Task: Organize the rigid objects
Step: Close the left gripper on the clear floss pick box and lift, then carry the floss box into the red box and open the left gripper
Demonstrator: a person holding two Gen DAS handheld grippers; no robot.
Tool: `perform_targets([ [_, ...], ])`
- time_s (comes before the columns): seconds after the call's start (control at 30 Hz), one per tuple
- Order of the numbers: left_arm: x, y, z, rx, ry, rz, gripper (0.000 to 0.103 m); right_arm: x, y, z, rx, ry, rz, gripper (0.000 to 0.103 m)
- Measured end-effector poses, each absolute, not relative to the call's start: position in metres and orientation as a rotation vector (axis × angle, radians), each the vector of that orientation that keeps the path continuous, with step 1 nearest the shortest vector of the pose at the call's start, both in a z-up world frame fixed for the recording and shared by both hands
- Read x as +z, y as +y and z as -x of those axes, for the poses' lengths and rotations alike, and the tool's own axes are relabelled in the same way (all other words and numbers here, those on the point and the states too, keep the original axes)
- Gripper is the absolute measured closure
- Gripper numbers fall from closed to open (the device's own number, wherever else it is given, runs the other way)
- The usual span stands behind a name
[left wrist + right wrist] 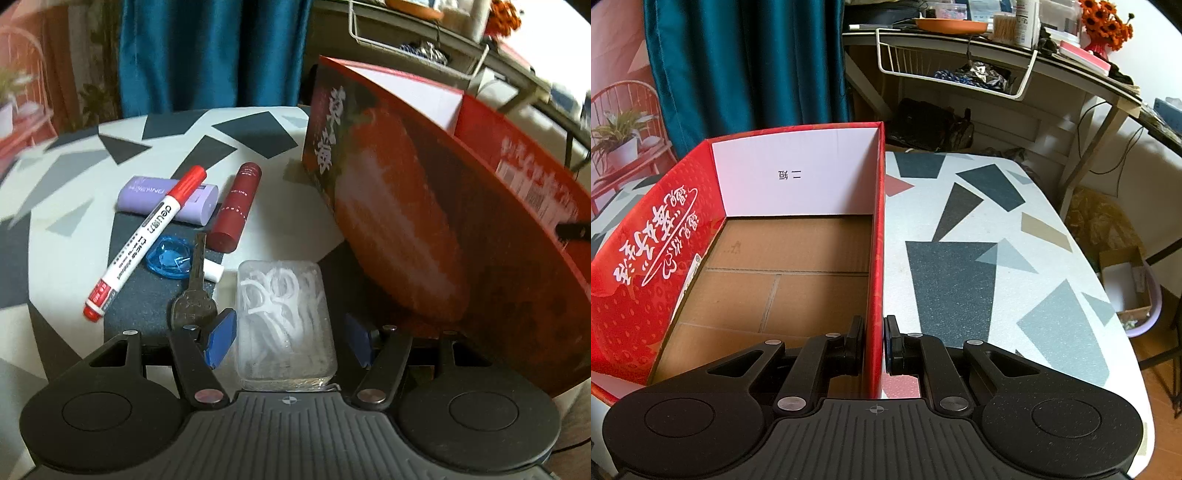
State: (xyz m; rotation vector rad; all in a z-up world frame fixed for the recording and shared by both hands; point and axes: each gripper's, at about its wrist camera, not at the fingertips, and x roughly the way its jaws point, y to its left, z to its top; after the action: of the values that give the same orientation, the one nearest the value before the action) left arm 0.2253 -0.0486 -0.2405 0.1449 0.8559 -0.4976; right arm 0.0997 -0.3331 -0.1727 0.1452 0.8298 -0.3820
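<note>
Your left gripper (290, 338) is spread wide around the clear floss-pick case (286, 325), pads not yet touching its sides. A key (194, 291) lies just beside the left pad, and the red box (461, 229) leans close on the right, leaving little room. Your right gripper (874, 345) pinches the box's (877, 236) right wall at its near end. Open tabletop (979, 258) stretches to its right.

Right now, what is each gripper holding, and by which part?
Right gripper: shut on the red box's side wall. Left gripper: open around the clear case, holding nothing.
</note>
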Motion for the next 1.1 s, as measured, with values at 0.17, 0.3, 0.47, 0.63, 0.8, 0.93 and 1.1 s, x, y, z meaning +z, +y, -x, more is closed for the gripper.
perform_targets([
  [0.17, -0.242, -0.052, -0.225, -0.455, 0.843, -0.182, 0.045, -0.173, -0.333, -0.099, -0.382, 0.83, -0.144, 0.093],
  [0.3, -0.242, -0.057, -0.226, -0.431, 0.839, -0.19, 0.045, -0.172, -0.333, -0.099, -0.38, 0.83, -0.144, 0.093],
  [0.47, -0.24, -0.063, -0.228, -0.414, 0.847, -0.213, 0.045, -0.171, -0.332, -0.1, -0.377, 0.835, -0.133, 0.093],
  [0.63, -0.236, -0.063, -0.223, -0.371, 0.825, -0.219, 0.046, -0.172, -0.331, -0.1, -0.373, 0.834, -0.12, 0.093],
  [0.8, -0.234, -0.054, -0.227, -0.374, 0.834, -0.17, 0.046, -0.172, -0.328, -0.1, -0.376, 0.838, -0.109, 0.093],
  [0.93, -0.225, -0.048, -0.231, -0.37, 0.823, -0.139, 0.046, -0.172, -0.328, -0.099, -0.377, 0.834, -0.115, 0.093],
  [1.1, -0.205, -0.044, -0.235, -0.376, 0.78, -0.109, 0.046, -0.172, -0.33, -0.098, -0.371, 0.834, -0.121, 0.093],
])
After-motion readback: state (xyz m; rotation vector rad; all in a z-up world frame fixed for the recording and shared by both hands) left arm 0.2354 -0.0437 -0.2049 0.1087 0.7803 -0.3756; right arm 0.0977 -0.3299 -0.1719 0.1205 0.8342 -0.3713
